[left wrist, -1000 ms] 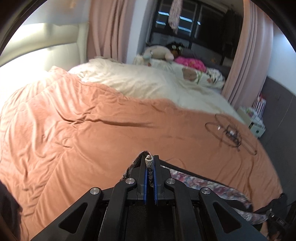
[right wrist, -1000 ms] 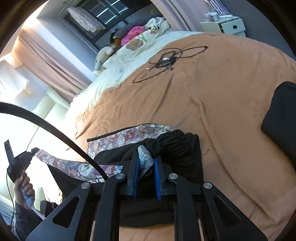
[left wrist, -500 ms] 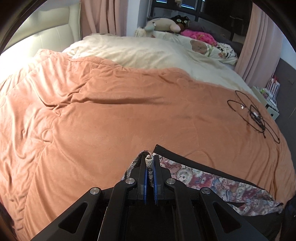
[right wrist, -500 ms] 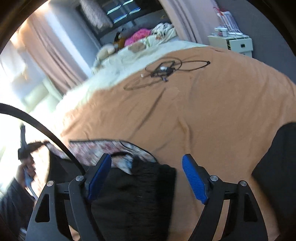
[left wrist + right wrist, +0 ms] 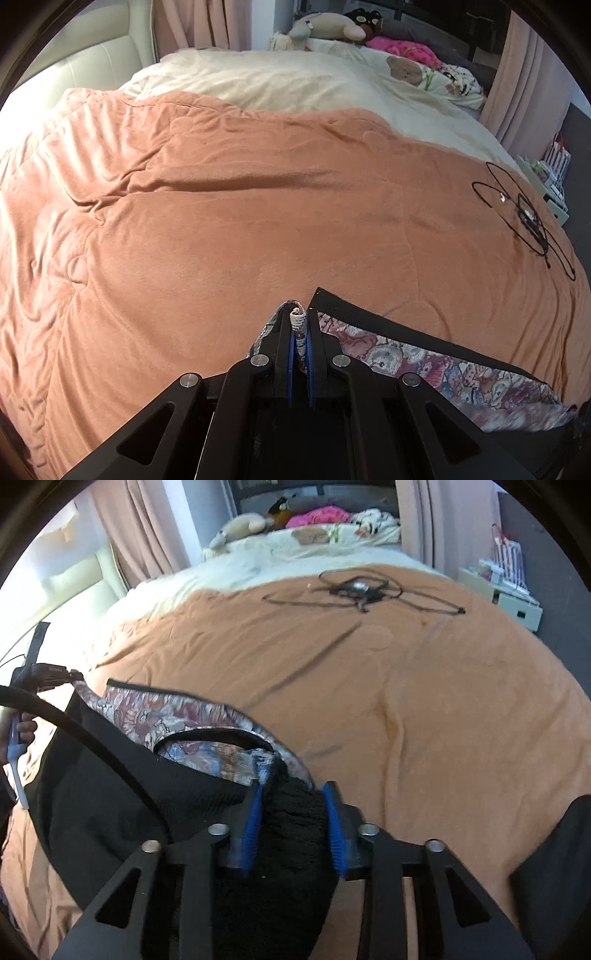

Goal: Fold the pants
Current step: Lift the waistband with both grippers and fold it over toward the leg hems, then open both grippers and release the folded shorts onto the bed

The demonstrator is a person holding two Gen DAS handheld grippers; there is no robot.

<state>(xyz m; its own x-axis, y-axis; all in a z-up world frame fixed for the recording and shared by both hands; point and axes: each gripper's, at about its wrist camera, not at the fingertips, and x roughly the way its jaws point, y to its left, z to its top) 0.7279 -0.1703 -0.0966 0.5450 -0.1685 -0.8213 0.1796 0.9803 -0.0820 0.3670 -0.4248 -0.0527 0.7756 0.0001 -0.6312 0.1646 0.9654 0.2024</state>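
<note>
The pants are black outside with a patterned lining; they lie on the orange blanket, in the left wrist view [image 5: 424, 358] and in the right wrist view [image 5: 122, 786]. My left gripper [image 5: 299, 325] is shut on a fold of the patterned pants fabric at one corner. It also shows in the right wrist view [image 5: 48, 674] at the far left, holding the pants edge. My right gripper [image 5: 293, 794] has its jaws partly open around a bunched black knit part of the pants [image 5: 291, 823], which fills the gap between the blue pads [image 5: 255, 819].
The orange blanket [image 5: 221, 221] covers the near bed, with a cream duvet [image 5: 277, 81] behind. A black cable tangle [image 5: 524, 214] lies far right. Plush toys [image 5: 325, 29] and pink curtains [image 5: 524, 74] are at the back. A white nightstand [image 5: 502, 598] stands at right.
My right gripper let go of the waistband, opened wide, then narrowed around the bunched black fabric. My left gripper stayed shut on the pants and dipped toward the blanket.
</note>
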